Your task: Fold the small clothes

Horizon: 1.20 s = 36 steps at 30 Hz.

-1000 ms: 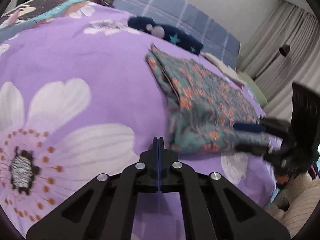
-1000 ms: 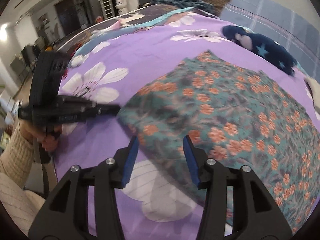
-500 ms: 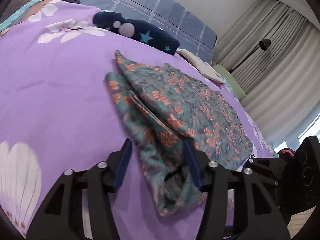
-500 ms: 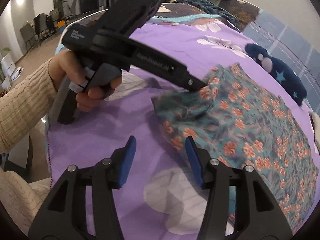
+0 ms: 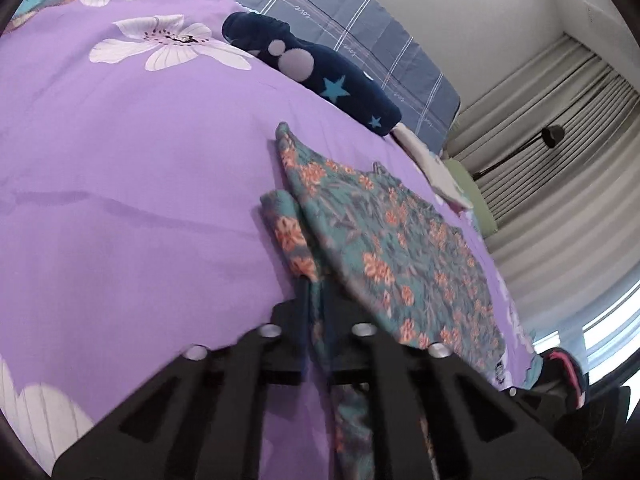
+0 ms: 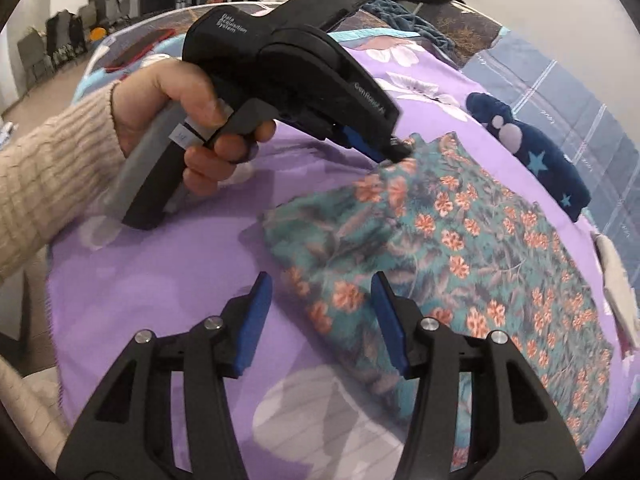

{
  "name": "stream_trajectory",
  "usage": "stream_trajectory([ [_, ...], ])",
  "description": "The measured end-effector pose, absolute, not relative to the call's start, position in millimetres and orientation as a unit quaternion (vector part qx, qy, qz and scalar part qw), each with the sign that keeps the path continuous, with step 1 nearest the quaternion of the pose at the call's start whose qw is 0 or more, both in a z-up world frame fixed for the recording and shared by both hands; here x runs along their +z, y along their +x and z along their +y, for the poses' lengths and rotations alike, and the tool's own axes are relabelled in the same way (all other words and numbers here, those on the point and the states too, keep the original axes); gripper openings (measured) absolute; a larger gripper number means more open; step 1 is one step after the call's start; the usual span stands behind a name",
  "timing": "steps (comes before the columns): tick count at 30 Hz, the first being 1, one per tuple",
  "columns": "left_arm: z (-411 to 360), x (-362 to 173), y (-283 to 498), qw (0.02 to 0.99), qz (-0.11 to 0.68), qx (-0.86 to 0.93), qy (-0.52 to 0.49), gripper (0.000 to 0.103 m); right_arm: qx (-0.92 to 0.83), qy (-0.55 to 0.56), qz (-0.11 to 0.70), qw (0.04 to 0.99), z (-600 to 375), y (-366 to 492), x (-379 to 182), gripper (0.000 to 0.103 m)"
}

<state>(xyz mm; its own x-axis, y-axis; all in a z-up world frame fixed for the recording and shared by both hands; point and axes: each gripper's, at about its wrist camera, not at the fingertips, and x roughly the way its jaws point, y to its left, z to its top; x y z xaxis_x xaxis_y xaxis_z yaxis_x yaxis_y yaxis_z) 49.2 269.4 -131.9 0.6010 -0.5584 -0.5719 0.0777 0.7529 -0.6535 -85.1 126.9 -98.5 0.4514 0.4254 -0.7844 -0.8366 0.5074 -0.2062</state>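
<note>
A teal garment with orange flowers (image 5: 380, 240) lies partly folded on the purple bedspread (image 5: 120, 160). My left gripper (image 5: 314, 286) is shut on a bunched edge of it, and a strip of the cloth runs back between the fingers. From the right wrist view, the left gripper (image 6: 396, 152) pinches the far left corner of the garment (image 6: 460, 240), with a hand around its handle. My right gripper (image 6: 322, 312) hovers open over the garment's near left edge; its blue pads are apart and not pressing on cloth.
A navy garment with stars and dots (image 5: 320, 76) lies by a blue checked pillow (image 5: 360, 28) at the head of the bed. A white cloth (image 5: 436, 168) sits beyond the floral garment. A cream knitted sleeve (image 6: 48, 184) reaches in from the left. Curtains hang at the right.
My left gripper moved from the bare bedspread to the garment, opened over its edge and has closed on the cloth. My right gripper drifted a little along the garment's near edge, staying open.
</note>
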Motion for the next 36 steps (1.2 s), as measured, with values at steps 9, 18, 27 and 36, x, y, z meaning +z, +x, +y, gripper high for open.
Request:
stream_trajectory([
  [9,282,-136,45,0.845,0.393,-0.181,-0.315,0.003,0.366,-0.416,0.229,0.8,156,-114,-116,0.052],
  [18,286,-135,58,0.815,0.379,-0.234,-0.371,0.064,0.375,-0.39,0.253,0.802,154,-102,-113,0.052],
  [27,272,-110,84,0.85,0.38,-0.215,-0.297,0.005,0.372,-0.379,0.231,0.815,176,-110,-103,0.006],
  [36,284,-145,80,0.839,0.397,-0.173,-0.33,0.02,0.388,-0.318,0.299,0.812,166,-99,-103,0.013],
])
